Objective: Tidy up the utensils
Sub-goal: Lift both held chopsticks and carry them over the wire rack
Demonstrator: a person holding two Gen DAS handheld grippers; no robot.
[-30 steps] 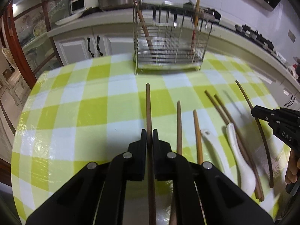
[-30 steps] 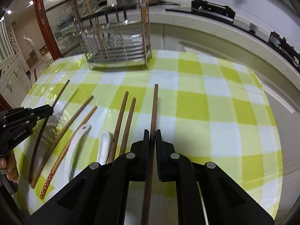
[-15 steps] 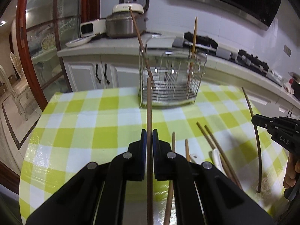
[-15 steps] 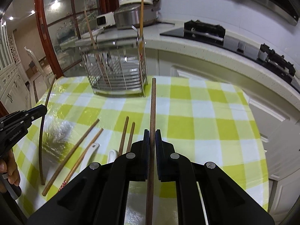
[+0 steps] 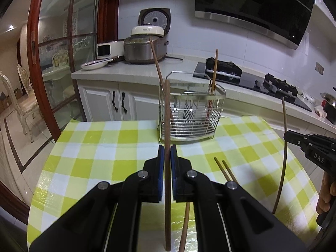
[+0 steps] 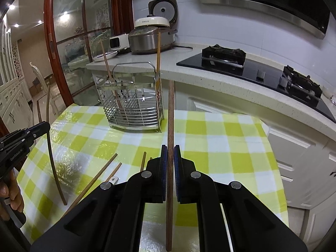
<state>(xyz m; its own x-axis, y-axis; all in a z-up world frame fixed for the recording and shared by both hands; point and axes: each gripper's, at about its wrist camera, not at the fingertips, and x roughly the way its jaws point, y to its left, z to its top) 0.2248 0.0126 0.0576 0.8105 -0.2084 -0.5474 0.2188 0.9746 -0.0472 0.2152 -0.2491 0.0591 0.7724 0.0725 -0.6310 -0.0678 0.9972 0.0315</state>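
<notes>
My left gripper [image 5: 167, 151] is shut on a dark brown chopstick [image 5: 167, 115] and holds it upright above the checked table. My right gripper [image 6: 170, 152] is shut on a second brown chopstick [image 6: 170, 115], also raised. Each gripper shows in the other's view, the right one [image 5: 288, 134] and the left one [image 6: 45, 127], with its stick seen as a thin curved line. The wire utensil rack [image 5: 190, 113] stands at the table's far edge, with two sticks in it; it also shows in the right wrist view [image 6: 134, 105]. Loose chopsticks [image 6: 95, 181] lie on the table.
The table has a yellow-green checked cloth [image 5: 100, 147]. Behind it runs a white counter [image 5: 117, 71] with a rice cooker [image 5: 145, 48], a plate and a gas hob [image 6: 260, 71]. A white spoon tip [image 6: 112, 181] lies among the loose sticks.
Both grippers have lifted their chopsticks off the table and tilted them up. The views now look level at the rack and the counter instead of down at the table.
</notes>
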